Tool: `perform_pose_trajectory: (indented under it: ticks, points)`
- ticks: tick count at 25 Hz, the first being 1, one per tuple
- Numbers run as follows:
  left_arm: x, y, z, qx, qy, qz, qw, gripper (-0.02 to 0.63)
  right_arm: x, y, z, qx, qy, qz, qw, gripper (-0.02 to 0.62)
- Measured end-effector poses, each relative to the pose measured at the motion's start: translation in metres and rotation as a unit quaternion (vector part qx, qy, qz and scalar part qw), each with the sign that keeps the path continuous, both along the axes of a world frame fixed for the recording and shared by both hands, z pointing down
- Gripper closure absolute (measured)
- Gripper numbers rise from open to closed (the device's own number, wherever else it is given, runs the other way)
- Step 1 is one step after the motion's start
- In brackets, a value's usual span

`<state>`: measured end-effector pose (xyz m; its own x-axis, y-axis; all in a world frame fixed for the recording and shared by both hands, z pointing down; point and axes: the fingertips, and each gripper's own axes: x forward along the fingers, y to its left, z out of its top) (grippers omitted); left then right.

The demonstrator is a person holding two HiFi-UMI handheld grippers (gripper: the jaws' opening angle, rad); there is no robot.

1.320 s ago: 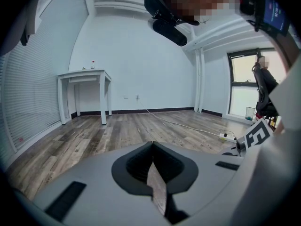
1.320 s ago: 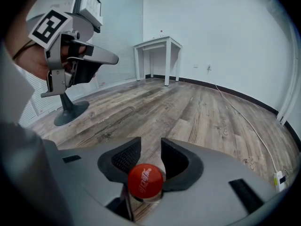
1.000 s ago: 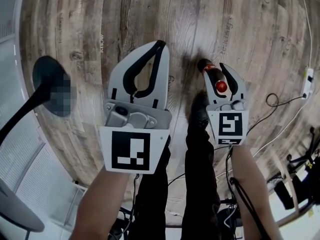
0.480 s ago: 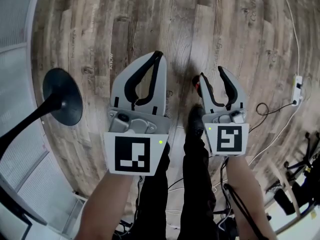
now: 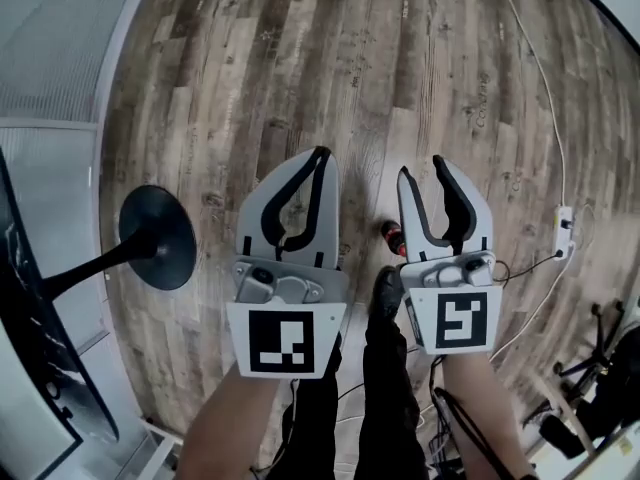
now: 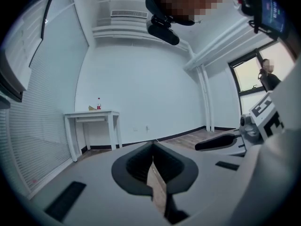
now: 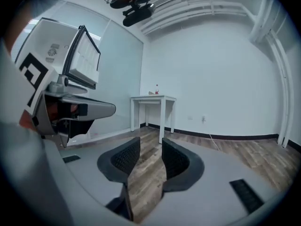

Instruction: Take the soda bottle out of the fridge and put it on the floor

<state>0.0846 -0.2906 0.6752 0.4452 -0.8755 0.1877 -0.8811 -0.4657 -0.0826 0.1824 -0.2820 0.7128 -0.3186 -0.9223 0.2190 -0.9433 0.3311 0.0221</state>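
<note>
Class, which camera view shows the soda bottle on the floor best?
The head view: the soda bottle shows on the wooden floor beside the person's shoe, though only in part. Both gripper views look level across the room and show nothing of it; the small bottle on their far table is another.

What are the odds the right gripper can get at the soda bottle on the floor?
Probably yes. The soda bottle sits on the floor below the right gripper, nothing in between. The jaws are apart and empty, having just closed slightly. The person's shoe is close beside it.
</note>
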Motion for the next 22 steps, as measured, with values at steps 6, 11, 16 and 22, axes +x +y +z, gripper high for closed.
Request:
perform_pose_trajectory:
  ticks: [6, 11, 16, 22]
  points:
    - [-0.021, -0.020, -0.102, 0.019, 0.015, -0.035, 0.9991, 0.590, -0.027, -0.016, -0.108, 0.025, -0.016, -0.021, 0.999, 0.454]
    - [-0.036, -0.035, -0.198, 0.057, 0.025, -0.052, 0.9967, 0.589, -0.043, -0.033, -0.208, 0.077, -0.023, -0.029, 0.996, 0.506]
    - [-0.046, -0.035, -0.293, 0.108, 0.033, -0.059, 0.9918, 0.591, -0.043, -0.043, -0.316, 0.145, -0.033, -0.004, 0.989, 0.575]
    - [-0.054, -0.017, -0.396, 0.144, 0.054, -0.070, 0.9856, 0.589, -0.052, -0.027, -0.413, 0.176, -0.030, -0.022, 0.984, 0.581]
